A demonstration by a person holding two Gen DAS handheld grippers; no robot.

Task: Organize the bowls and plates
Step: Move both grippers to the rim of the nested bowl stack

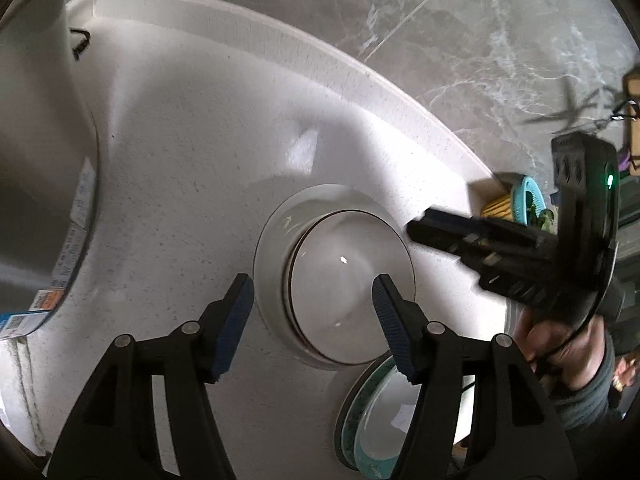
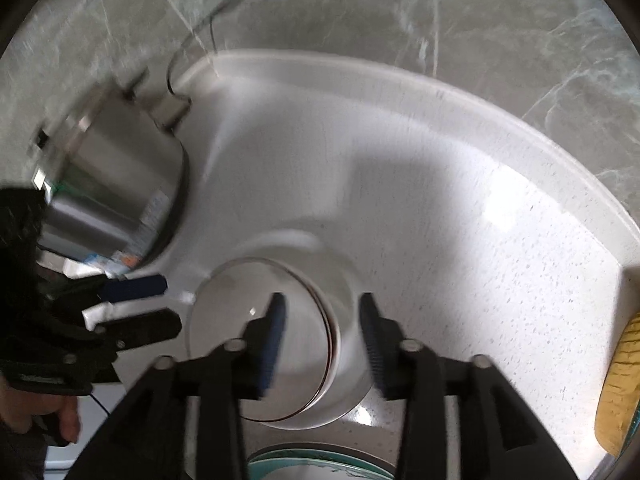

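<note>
A white bowl with a thin dark rim sits nested in a larger white bowl on the white counter. It also shows in the right wrist view, blurred. A teal-rimmed plate lies nearer, its edge also showing in the right wrist view. My left gripper is open and empty above the bowls. My right gripper is open and empty over the bowls' right side; in the left wrist view it comes in from the right.
A steel pot with a label stands on the left, also in the right wrist view. A yellow sponge and a teal item lie at the right. A grey marble wall backs the counter.
</note>
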